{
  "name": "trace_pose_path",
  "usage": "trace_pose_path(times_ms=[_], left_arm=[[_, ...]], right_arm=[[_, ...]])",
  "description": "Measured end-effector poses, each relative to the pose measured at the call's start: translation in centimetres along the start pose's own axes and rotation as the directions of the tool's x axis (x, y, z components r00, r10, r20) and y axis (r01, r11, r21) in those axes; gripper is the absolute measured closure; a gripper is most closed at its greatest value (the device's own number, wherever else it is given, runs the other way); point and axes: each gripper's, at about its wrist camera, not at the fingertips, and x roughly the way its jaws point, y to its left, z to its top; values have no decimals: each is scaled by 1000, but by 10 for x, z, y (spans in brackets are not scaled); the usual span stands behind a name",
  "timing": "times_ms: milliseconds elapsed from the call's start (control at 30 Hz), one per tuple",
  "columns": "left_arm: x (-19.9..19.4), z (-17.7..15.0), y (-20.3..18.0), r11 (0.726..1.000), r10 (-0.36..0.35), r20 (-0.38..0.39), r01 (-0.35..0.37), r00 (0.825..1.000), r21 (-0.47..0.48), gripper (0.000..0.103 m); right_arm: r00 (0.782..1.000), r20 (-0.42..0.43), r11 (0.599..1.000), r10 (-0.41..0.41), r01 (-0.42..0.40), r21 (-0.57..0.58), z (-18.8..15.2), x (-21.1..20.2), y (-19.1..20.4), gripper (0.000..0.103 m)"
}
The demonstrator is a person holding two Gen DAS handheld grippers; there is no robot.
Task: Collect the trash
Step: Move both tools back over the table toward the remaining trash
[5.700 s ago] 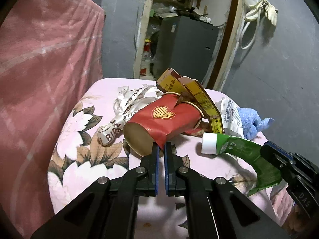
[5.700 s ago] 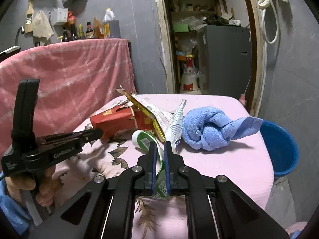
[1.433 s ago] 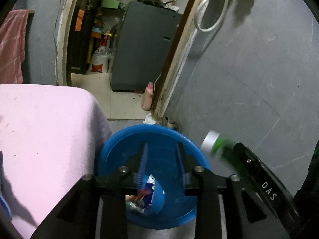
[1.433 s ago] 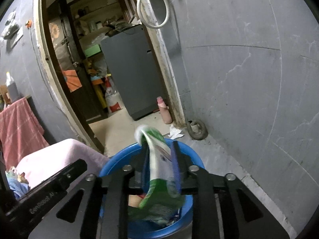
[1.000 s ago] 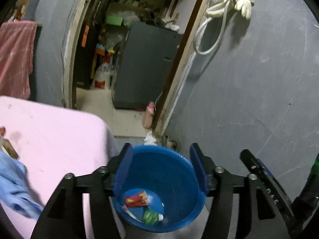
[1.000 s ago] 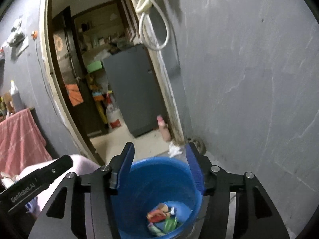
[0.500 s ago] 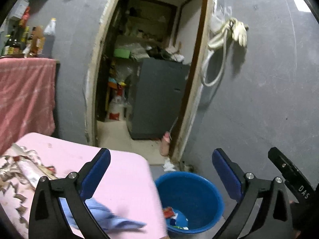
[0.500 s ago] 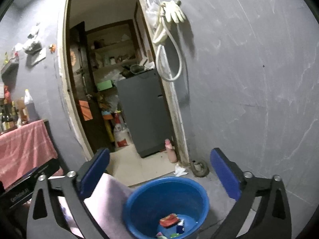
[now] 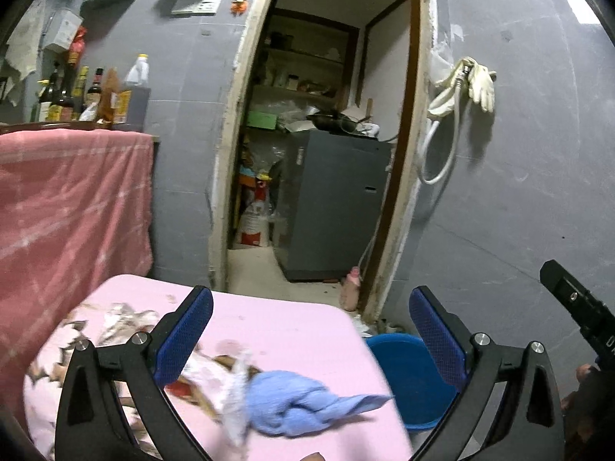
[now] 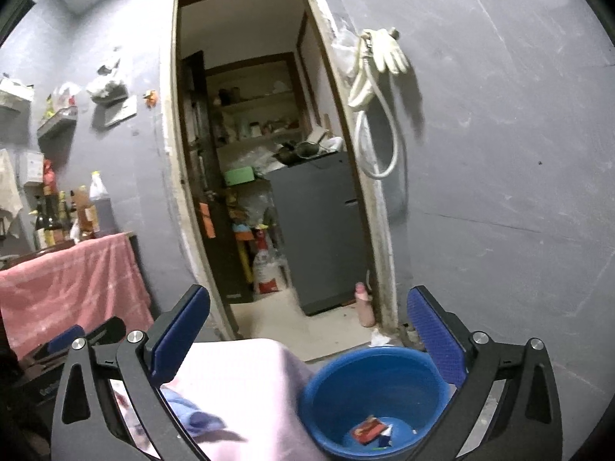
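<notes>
Both the left gripper [image 9: 310, 340] and the right gripper [image 10: 308, 338] hang nearly level with jaws spread wide and nothing between them. Red and green trash [image 10: 369, 431] lies in the blue bucket [image 10: 330, 392] on the floor beside the pink-covered table [image 9: 292, 326], where a blue cloth [image 9: 292, 407] rests before a grey wall and open doorway [image 9: 326, 153].

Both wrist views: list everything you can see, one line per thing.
Bucket: one, blue, on the floor beside the table, trash inside.
Red wrapper: one, red, in the bucket.
Cloth: one, light blue, on the table.
Table cover: one, pink, floral.
Towel: one, pink, draped at left.
Bottles: several, behind the towel.
Cabinet: one, grey, in the doorway.
Gloves: pale, hanging on the wall.
Left gripper: fingers open, empty.
Right gripper: fingers open, empty.
</notes>
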Motion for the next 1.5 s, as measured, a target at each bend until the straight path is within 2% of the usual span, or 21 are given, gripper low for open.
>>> trace_pose_path(times_ms=[200,600,967,1233,1333,1500], left_arm=[[-17,-1,37,998,57,8,-57,998,0,3],[-34,-23,108,986,169,-32,-169,985,-5,3],[-21,-48,149,975,220,-116,-221,968,7,3],[-8,-61,174,973,227,-183,-232,956,-3,3],[-1,-63,180,970,241,-213,-243,947,19,3],[12,-65,201,968,242,-259,-250,935,4,3]], right_arm=[[999,8,999,42,-42,-16,-7,-3,35,0],[995,-39,994,88,-91,-55,-31,10,80,0],[974,-174,986,142,-155,-64,-66,42,104,0],[957,-262,983,125,-156,-99,-88,62,115,0],[947,-295,983,123,-158,-97,-95,69,117,0],[930,-350,981,114,-161,-108,-106,78,122,0]])
